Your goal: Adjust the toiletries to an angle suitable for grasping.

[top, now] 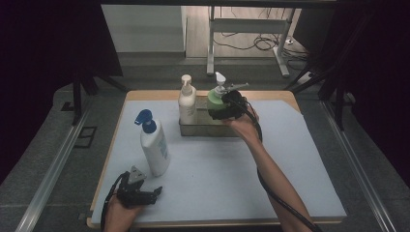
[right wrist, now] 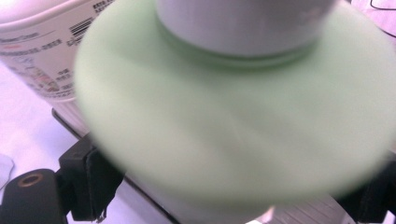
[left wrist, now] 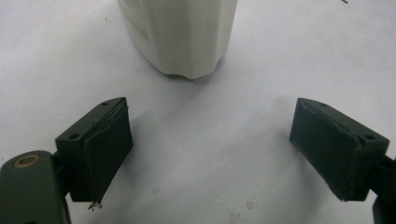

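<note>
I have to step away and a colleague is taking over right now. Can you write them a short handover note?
Right gripper: jaws on either side of the green pump bottle, gripping it at the metal tray; whether it is seated in the tray I cannot tell.
Left gripper: open, empty, low on the table near the blue-pump bottle.
Cream pump bottle stands in the tray.
Left: the blue-pump bottle stands outside the tray, likely next.
</note>
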`<action>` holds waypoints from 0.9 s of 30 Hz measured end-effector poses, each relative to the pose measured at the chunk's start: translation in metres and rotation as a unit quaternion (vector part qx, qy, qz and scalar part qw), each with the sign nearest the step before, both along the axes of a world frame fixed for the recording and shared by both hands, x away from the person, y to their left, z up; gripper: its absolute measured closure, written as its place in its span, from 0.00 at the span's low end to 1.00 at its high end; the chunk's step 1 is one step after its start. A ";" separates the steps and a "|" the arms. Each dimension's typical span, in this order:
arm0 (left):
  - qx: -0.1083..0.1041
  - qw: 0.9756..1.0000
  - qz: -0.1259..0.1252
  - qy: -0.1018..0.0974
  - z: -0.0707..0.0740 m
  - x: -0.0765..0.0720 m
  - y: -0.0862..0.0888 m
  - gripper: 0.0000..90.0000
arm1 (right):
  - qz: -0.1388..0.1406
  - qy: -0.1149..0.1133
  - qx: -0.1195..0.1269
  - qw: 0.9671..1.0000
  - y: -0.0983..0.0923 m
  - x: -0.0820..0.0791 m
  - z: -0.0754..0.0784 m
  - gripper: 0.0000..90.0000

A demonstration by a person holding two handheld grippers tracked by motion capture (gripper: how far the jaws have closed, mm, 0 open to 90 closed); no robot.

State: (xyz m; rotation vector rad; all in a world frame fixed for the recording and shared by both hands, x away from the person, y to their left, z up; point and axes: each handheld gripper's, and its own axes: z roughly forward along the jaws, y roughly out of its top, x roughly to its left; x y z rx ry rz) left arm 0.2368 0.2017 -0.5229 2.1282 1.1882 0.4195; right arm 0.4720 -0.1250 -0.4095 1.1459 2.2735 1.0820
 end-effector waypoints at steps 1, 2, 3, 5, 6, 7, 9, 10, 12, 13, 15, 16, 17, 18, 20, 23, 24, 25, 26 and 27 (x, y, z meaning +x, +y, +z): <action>0.000 1.000 0.000 0.000 0.000 0.000 0.000 0.14 | -0.001 -0.001 0.002 1.000 -0.002 -0.002 0.001 0.12; 0.000 1.000 0.000 0.000 0.000 0.000 0.000 0.14 | -0.001 -0.002 0.003 1.000 -0.004 -0.004 0.001 0.13; 0.000 1.000 0.000 0.000 0.000 0.000 0.000 0.14 | 0.001 -0.001 0.004 1.000 -0.006 -0.006 0.002 0.13; 0.000 1.000 0.000 0.000 0.000 0.000 0.000 0.14 | 0.003 0.001 0.007 1.000 -0.009 -0.009 0.002 0.15; 0.000 1.000 0.000 0.000 0.000 0.000 0.000 0.14 | 0.005 0.003 0.008 1.000 -0.012 -0.011 0.002 0.17; 0.000 1.000 0.000 0.000 0.000 0.000 0.000 0.14 | 0.006 0.004 0.010 1.000 -0.013 -0.013 0.003 0.18; 0.000 1.000 0.000 0.000 0.000 0.000 0.000 0.14 | 0.009 0.005 0.015 1.000 -0.018 -0.017 0.003 0.23; 0.000 1.000 0.000 0.000 0.000 0.000 0.000 0.14 | 0.012 0.005 0.016 1.000 -0.022 -0.019 0.003 0.27; -0.001 1.000 0.000 0.000 0.000 0.000 0.000 0.14 | 0.018 0.007 0.018 1.000 -0.026 -0.022 0.002 0.32; 0.000 1.000 0.000 0.000 0.000 0.000 0.000 0.14 | 0.020 0.007 0.019 1.000 -0.028 -0.024 0.002 0.35; 0.000 1.000 0.000 0.000 0.000 0.000 0.000 0.14 | 0.024 0.005 0.022 0.999 -0.033 -0.028 0.001 0.42; 0.000 1.000 0.000 0.000 0.000 0.000 0.000 0.14 | 0.024 0.000 0.022 0.999 -0.035 -0.030 0.001 0.47; 0.000 1.000 0.000 0.000 0.000 0.000 0.000 0.14 | 0.024 -0.003 0.021 0.999 -0.037 -0.032 0.001 0.51; 0.000 1.000 0.000 0.000 0.000 0.000 0.000 0.14 | 0.026 -0.005 0.021 0.999 -0.039 -0.034 0.001 0.56; 0.000 1.000 0.000 0.000 0.000 0.000 0.000 0.14 | 0.025 -0.008 0.020 0.999 -0.043 -0.036 0.001 0.65; 0.000 1.000 0.000 0.000 0.000 0.000 0.000 0.14 | 0.018 -0.014 0.017 1.000 -0.049 -0.038 -0.001 0.79; 0.000 1.000 0.001 0.000 0.000 0.000 0.000 0.14 | 0.011 -0.014 0.016 1.000 -0.051 -0.037 -0.002 0.84; 0.000 1.000 0.001 0.000 0.000 0.000 0.000 0.14 | 0.007 -0.015 0.015 1.000 -0.052 -0.036 -0.002 0.87; 0.000 1.000 0.001 0.000 0.000 0.000 0.000 0.14 | -0.001 -0.017 0.016 1.000 -0.054 -0.034 -0.003 0.92; 0.000 1.000 0.001 0.000 0.000 0.000 0.000 0.14 | -0.008 -0.019 0.018 1.000 -0.055 -0.033 -0.004 0.94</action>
